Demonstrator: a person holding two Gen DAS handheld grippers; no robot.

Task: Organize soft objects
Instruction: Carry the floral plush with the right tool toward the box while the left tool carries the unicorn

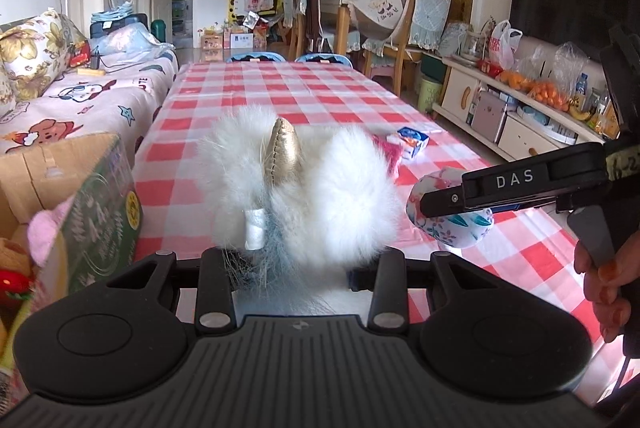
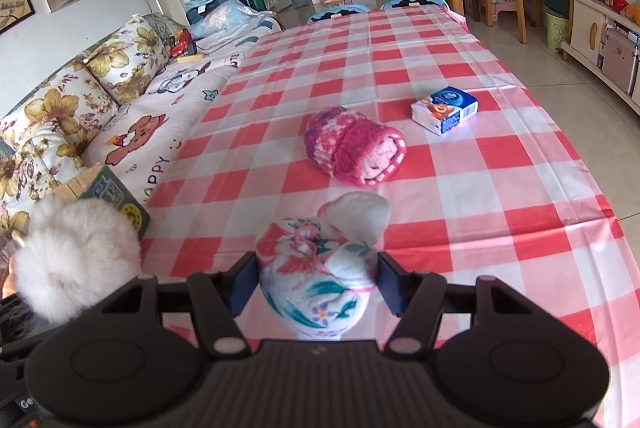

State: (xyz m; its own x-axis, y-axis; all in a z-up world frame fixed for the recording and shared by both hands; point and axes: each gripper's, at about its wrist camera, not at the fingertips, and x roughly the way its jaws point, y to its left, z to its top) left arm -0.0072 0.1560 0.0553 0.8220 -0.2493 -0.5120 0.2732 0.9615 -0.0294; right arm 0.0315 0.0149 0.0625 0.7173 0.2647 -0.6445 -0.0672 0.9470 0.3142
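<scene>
- The table (image 2: 460, 163), under a red-and-white checked cloth, fills most of both views and runs away toward two blue chair backs at its far end.
- A sofa (image 2: 132, 115) with a cartoon-print cover and flowered cushions runs along the table's left side.
- A cardboard box (image 1: 84, 195) stands at the near left of the table, open at the top; a pink soft thing and other toys show at its near edge, too cut off to name.
- The left gripper (image 1: 296, 268) points level along the table and is clamped on a white furry toy (image 1: 304, 195) with a gold horn, held above the cloth just right of the box.
- The fur hides the left fingertips, but the toy fills the space between the jaws.
- The right gripper (image 2: 316, 284) is tipped a little downward over the near part of the table, its blue pads pressed against both sides of a flowered cloth bundle (image 2: 316, 280).
- In the left view the right gripper comes in from the right edge, roughly level, with the person's hand (image 1: 604, 288) wrapped round its handle.
- A rolled pink knitted piece (image 2: 356, 147) lies on the cloth beyond the bundle, well apart from it.
- A small tissue pack (image 2: 445, 109) lies farther back and to the right.
</scene>
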